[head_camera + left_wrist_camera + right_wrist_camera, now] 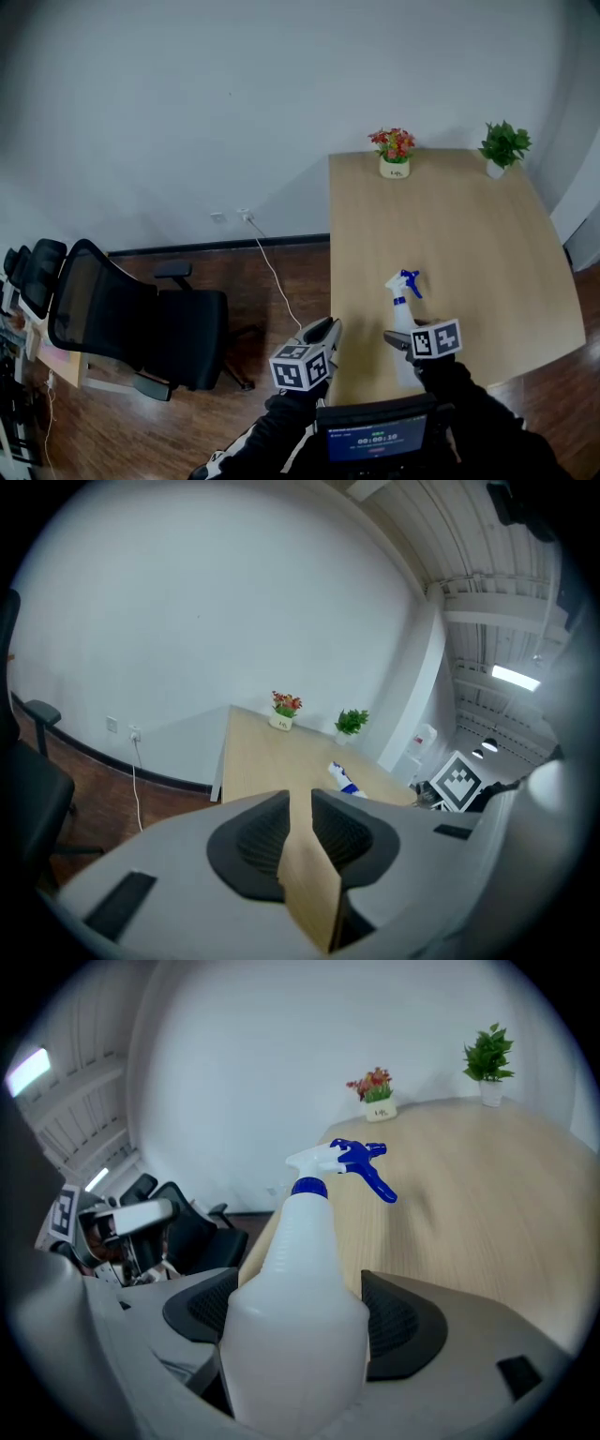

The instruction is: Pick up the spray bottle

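Note:
A white spray bottle [403, 305] with a blue nozzle stands near the front left of the light wooden table [469, 216]. My right gripper [401, 339] is shut on its lower body. In the right gripper view the bottle [300, 1316] fills the space between both pads of the right gripper [300, 1279], nozzle pointing away. My left gripper [328, 330] hangs just off the table's left edge, shut with nothing in it. In the left gripper view its jaws [300, 803] leave only a thin slit, and the bottle [345, 778] shows small to the right.
A pot of red flowers [394, 150] and a small green plant [503, 148] stand at the table's far edge. A black office chair [141, 328] is on the wooden floor to the left. A white cable [272, 272] runs from a wall socket.

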`<act>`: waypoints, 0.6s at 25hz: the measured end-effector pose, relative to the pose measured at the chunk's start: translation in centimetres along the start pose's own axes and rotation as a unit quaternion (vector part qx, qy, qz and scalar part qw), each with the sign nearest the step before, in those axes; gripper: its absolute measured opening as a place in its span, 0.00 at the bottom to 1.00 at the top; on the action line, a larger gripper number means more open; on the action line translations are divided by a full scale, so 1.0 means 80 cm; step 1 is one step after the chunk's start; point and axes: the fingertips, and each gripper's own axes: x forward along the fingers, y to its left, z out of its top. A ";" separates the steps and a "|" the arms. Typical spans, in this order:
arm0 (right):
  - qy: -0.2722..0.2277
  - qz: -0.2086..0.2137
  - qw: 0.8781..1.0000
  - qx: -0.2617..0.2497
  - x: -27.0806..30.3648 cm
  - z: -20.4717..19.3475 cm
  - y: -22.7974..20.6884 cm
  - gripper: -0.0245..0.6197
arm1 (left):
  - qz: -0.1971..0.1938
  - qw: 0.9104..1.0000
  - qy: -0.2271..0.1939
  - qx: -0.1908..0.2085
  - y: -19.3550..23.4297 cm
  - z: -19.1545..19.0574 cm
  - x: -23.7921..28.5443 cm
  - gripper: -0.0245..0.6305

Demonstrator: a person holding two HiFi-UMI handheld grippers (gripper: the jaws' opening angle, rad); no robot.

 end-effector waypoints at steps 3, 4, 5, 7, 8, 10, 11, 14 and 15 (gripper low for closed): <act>-0.081 0.019 0.996 -0.007 -0.053 0.042 0.021 0.67 | -0.021 0.999 -0.043 0.004 -0.014 0.028 -0.028 0.14; -0.108 0.020 0.994 -0.017 -0.073 0.056 0.027 0.67 | -0.023 0.998 -0.056 0.010 -0.018 0.038 -0.038 0.14; -0.134 0.016 0.990 -0.033 -0.094 0.070 0.031 0.67 | -0.018 0.997 -0.066 0.020 -0.021 0.047 -0.046 0.12; -0.183 -0.001 0.980 -0.074 -0.137 0.095 0.038 0.67 | 0.002 0.996 -0.084 0.043 -0.024 0.065 -0.060 0.11; -0.204 -0.008 0.975 -0.092 -0.157 0.105 0.042 0.67 | 0.005 0.994 -0.096 0.049 -0.027 0.074 -0.067 0.09; -0.239 -0.013 0.965 -0.112 -0.193 0.121 0.056 0.67 | -0.007 0.991 -0.124 0.053 -0.038 0.093 -0.082 0.08; -0.253 -0.009 0.960 -0.116 -0.208 0.127 0.064 0.67 | -0.013 0.989 -0.136 0.054 -0.043 0.102 -0.089 0.08; -0.291 0.013 0.949 -0.123 -0.252 0.141 0.086 0.67 | -0.020 0.985 -0.161 0.057 -0.061 0.120 -0.107 0.06; -0.304 0.020 0.944 -0.129 -0.268 0.141 0.093 0.67 | -0.019 0.984 -0.164 0.060 -0.069 0.121 -0.112 0.05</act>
